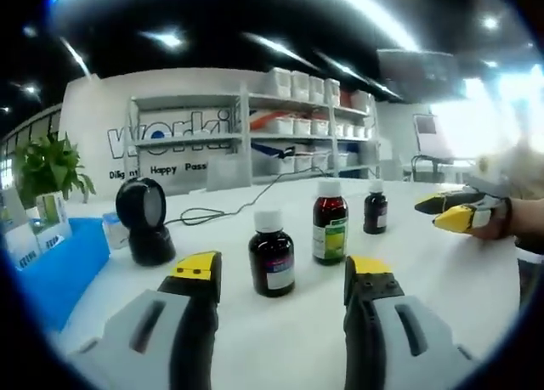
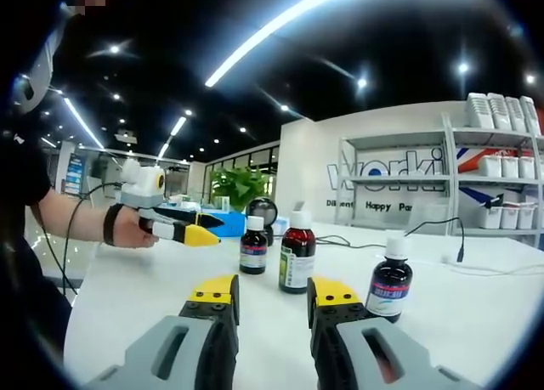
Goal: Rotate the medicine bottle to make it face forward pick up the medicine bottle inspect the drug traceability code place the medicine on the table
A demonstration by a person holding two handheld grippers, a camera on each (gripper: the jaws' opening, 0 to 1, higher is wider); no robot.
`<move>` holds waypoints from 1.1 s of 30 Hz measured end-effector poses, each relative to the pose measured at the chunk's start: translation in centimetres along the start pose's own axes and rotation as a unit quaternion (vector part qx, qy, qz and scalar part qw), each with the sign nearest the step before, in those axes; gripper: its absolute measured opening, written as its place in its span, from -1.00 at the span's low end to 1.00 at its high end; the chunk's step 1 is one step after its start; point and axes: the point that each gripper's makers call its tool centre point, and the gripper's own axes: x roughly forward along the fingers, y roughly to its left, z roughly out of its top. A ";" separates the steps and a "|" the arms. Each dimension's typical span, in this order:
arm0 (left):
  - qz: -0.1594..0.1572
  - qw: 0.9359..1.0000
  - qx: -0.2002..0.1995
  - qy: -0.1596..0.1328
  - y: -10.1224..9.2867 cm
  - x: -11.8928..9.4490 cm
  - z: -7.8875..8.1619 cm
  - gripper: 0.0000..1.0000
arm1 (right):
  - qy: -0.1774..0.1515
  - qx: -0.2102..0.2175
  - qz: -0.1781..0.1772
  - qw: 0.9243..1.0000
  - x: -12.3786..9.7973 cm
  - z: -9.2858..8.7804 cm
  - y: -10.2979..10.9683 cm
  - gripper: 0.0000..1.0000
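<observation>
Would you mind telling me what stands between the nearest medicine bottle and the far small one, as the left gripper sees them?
In the left gripper view, the taller red-brown bottle with the green label stands between the nearest bottle and the far small bottle.

White shelving (image 1: 255, 139), ceiling strip lights (image 2: 280, 20)

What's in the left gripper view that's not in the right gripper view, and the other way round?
Left gripper view: the right tongs poke in from the side, open. Right gripper view: the left tongs, open, held by a person's hand, with a dark wristband on the arm. Both: three medicine bottles on the white table, a black scanner, a green plant and white shelves.
</observation>
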 end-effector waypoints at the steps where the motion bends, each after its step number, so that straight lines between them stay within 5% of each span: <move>1: -0.001 1.000 -0.004 -0.005 -0.1 -0.3 0.0 -0.01 | 0.000 0.000 0.000 1.000 0.0 0.0 0.0 -0.45; 17: -0.038 0.999 -0.017 -0.032 -1.1 -2.5 -0.8 -0.06 | 0.000 0.003 -0.002 1.000 0.0 0.0 -0.1 -0.45; 27: -0.032 0.998 -0.053 -0.031 -0.2 -2.2 -1.4 -0.21 | -0.006 0.017 -0.006 1.000 -0.2 0.2 -0.2 -0.44; 33: -0.029 0.998 -0.031 -0.036 -0.3 -2.5 -1.3 -0.21 | -0.008 0.015 -0.003 1.000 -0.3 0.4 0.0 -0.44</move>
